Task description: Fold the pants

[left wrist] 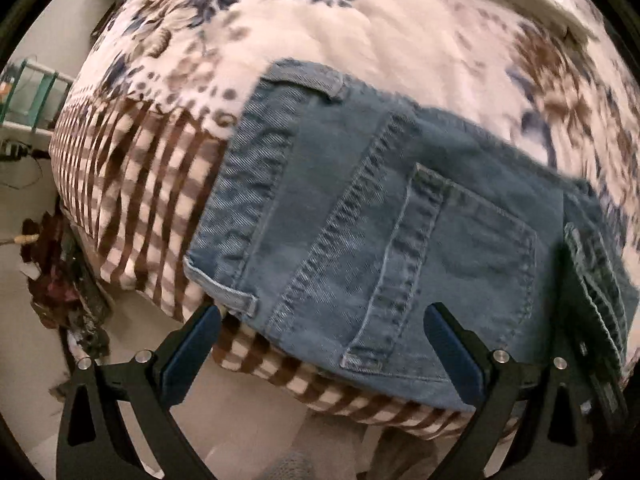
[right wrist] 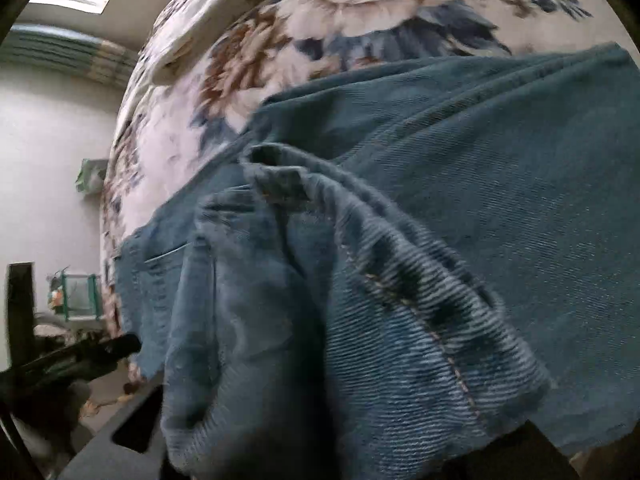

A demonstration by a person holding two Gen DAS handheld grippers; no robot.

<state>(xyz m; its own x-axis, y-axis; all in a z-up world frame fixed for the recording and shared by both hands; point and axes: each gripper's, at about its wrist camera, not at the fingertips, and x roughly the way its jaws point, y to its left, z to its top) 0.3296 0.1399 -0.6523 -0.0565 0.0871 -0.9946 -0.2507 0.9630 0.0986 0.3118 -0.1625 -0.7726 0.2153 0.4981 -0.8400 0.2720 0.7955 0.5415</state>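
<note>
while the blue denim pants (left wrist: 400, 208) lie on the floral bedspread (left wrist: 360, 32), the left gripper (left wrist: 320, 340) gapes empty just before the waistband; the right gripper (right wrist: 320, 420) clutches bunched denim.

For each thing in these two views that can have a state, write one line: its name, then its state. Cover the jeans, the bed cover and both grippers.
Jeans: back side up on the bed, waist end flat, back pocket showing; another part bunched and lifted.
Bed cover: spread under the jeans, checked border at the edge.
Left gripper: open, fingers apart at the bed edge, holding nothing.
Right gripper: fingers hidden by draped denim; grip cannot be told.
</note>
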